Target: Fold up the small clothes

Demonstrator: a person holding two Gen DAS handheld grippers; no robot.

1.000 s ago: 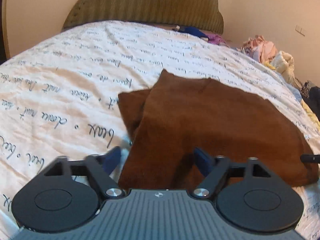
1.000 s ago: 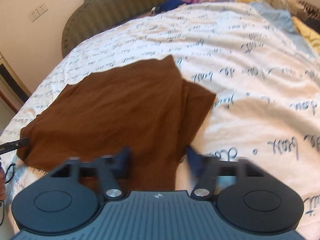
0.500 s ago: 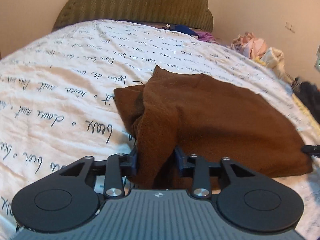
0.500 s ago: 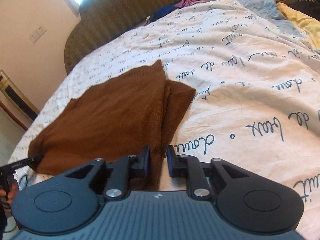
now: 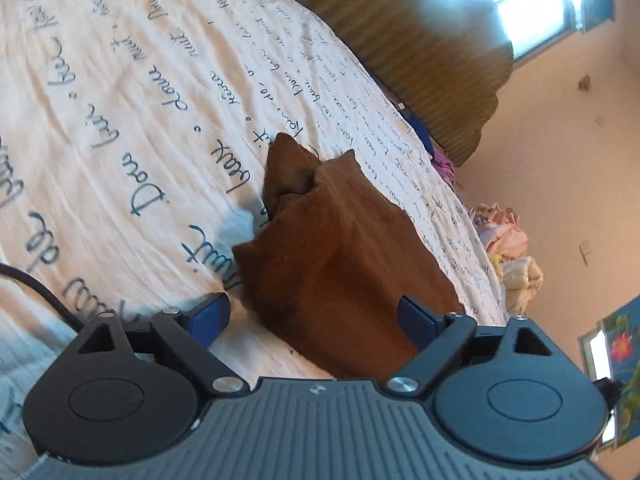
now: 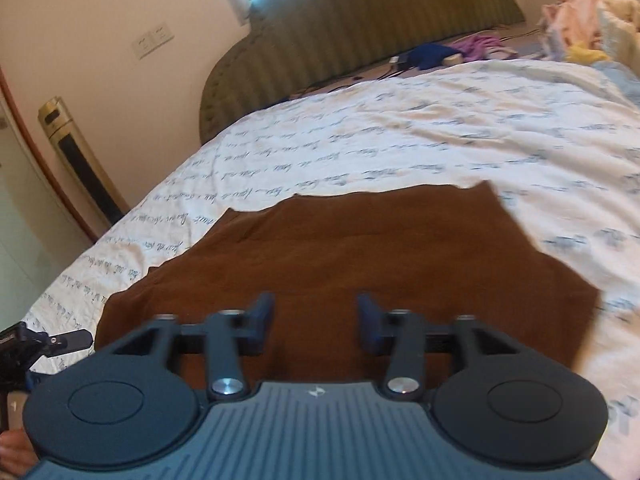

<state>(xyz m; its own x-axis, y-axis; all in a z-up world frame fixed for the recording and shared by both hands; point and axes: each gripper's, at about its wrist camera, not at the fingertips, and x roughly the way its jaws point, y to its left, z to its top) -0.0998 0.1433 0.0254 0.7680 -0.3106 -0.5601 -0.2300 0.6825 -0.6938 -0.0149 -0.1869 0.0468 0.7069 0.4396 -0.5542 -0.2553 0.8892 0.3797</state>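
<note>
A brown knitted garment (image 6: 352, 252) lies folded on the bed; in the left wrist view (image 5: 336, 256) it shows end-on, with a crumpled end at its far corner. My left gripper (image 5: 314, 314) is open, its blue fingers on either side of the garment's near end, holding nothing. My right gripper (image 6: 316, 320) is open just above the garment's near edge, empty. The left gripper's tip (image 6: 72, 338) shows at the right wrist view's left edge.
The bed has a white sheet with script print (image 5: 120, 120) and an olive padded headboard (image 6: 360, 32). Loose clothes are piled at the bed's far side (image 6: 580, 20) and near the headboard (image 6: 440, 54). A tall gold heater (image 6: 76, 156) stands by the wall.
Both grippers were shut on the garment's edge half a second ago; now both are open and off it. The garment now lies folded over, and both cameras have swung to new angles.
</note>
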